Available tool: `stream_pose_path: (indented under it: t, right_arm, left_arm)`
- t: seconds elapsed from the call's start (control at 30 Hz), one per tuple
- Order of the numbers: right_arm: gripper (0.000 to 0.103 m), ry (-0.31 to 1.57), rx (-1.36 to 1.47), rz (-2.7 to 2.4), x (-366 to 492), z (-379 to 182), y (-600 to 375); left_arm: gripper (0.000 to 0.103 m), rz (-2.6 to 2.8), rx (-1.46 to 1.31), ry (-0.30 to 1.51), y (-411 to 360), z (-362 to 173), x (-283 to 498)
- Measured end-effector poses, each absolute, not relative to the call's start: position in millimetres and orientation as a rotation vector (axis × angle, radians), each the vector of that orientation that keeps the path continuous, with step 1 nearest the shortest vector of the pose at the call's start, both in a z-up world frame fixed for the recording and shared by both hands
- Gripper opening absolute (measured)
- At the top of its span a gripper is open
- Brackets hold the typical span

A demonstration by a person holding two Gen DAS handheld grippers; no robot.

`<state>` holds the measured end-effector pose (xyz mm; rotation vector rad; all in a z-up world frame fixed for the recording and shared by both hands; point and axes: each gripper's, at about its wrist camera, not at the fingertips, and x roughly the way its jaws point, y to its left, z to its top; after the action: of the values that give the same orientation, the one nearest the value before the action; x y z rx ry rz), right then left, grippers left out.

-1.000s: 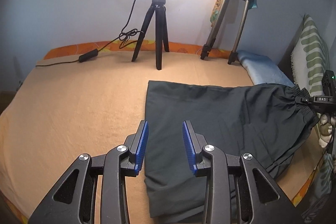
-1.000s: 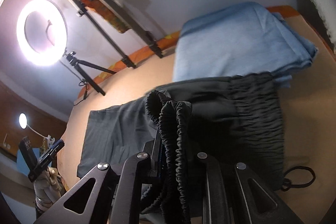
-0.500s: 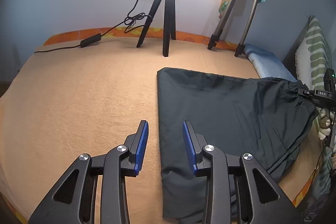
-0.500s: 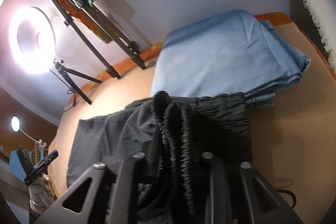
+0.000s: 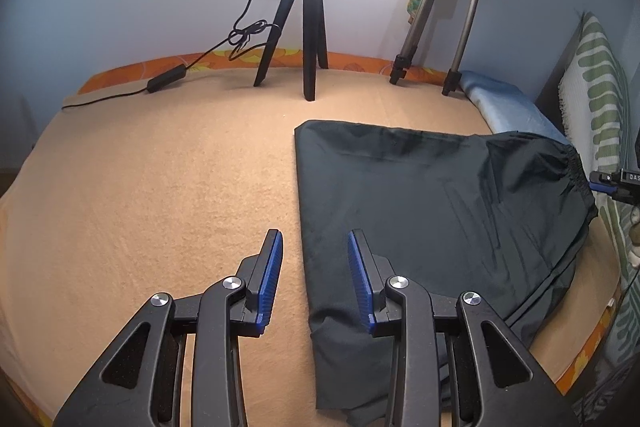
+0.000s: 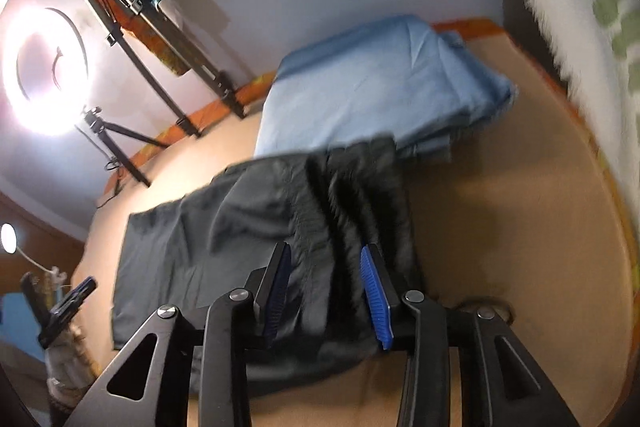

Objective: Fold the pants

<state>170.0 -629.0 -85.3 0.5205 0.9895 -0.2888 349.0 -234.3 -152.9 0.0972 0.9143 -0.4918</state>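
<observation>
The right gripper (image 6: 325, 287) stands with its blue pads spread, the pants' gathered elastic waistband (image 6: 352, 195) lying loose between and just beyond them, gripped by nothing. The left gripper (image 5: 315, 277) is likewise spread, hovering over the straight folded edge of the dark pants (image 5: 420, 203), which lie flat on the tan blanket (image 5: 160, 195) near a folded blue cloth (image 6: 372, 83). A fold looks just laid down. The next move likely calls for pinching one end and carrying it across for another fold.
</observation>
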Motion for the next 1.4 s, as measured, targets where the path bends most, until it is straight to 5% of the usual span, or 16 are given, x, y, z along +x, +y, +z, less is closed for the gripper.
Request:
stream_pose_path:
  t: [0.3,0.73,1.4]
  right_arm:
    - [0.026,1.027,0.458,-0.322,165.7,-100.1,-617.1]
    - [0.036,1.044,0.529,-0.274,153.7,-99.1,-608.7]
    - [0.035,1.044,0.656,-0.286,147.4,-117.6,-609.3]
  left_arm:
    - [0.032,-0.488,0.081,0.957,-230.5,-161.8,349.7]
    - [0.032,-0.493,0.082,0.960,-225.9,-161.7,348.6]
    - [0.032,-0.520,0.104,0.962,-238.3,-163.2,345.0]
